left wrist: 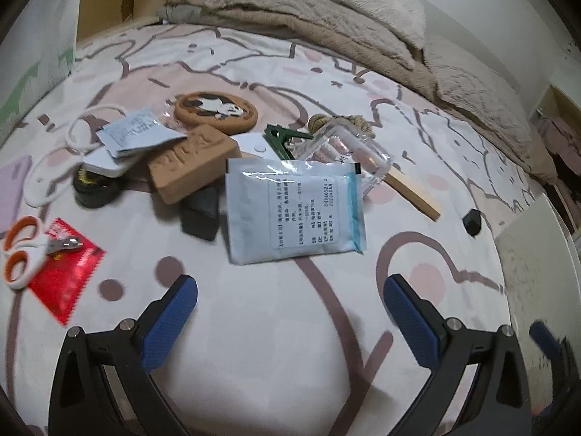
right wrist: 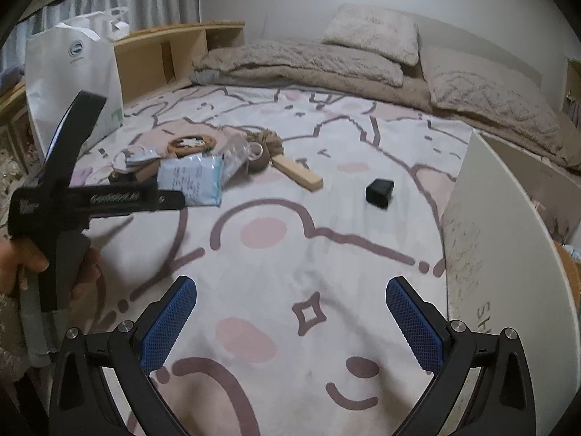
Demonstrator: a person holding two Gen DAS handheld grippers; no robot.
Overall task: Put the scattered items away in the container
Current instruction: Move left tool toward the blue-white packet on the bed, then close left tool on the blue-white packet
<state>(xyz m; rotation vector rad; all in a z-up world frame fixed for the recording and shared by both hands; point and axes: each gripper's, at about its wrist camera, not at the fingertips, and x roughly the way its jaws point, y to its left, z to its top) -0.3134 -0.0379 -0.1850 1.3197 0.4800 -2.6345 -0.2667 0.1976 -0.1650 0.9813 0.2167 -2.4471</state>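
Scattered items lie on a patterned bed sheet. In the left wrist view I see a white-blue sachet (left wrist: 296, 210), a tan brick-like block (left wrist: 192, 167), a round panda coaster (left wrist: 216, 110), a clear plastic box (left wrist: 345, 152), a wooden stick (left wrist: 414, 192), a small black cube (left wrist: 472, 221), scissors (left wrist: 21, 250) on a red packet (left wrist: 67, 272). My left gripper (left wrist: 290, 309) is open and empty, just short of the sachet. My right gripper (right wrist: 290, 312) is open and empty over bare sheet. The black cube (right wrist: 379, 189) and stick (right wrist: 297, 172) lie ahead of it. The white container wall (right wrist: 508, 254) stands at its right.
A folded beige blanket (right wrist: 308, 65) and pillows (right wrist: 374, 32) lie at the far end of the bed. A white paper bag (right wrist: 72, 72) and a wooden headboard shelf (right wrist: 163, 51) stand at the far left. The left gripper's body (right wrist: 72, 196), held by a hand, shows in the right wrist view.
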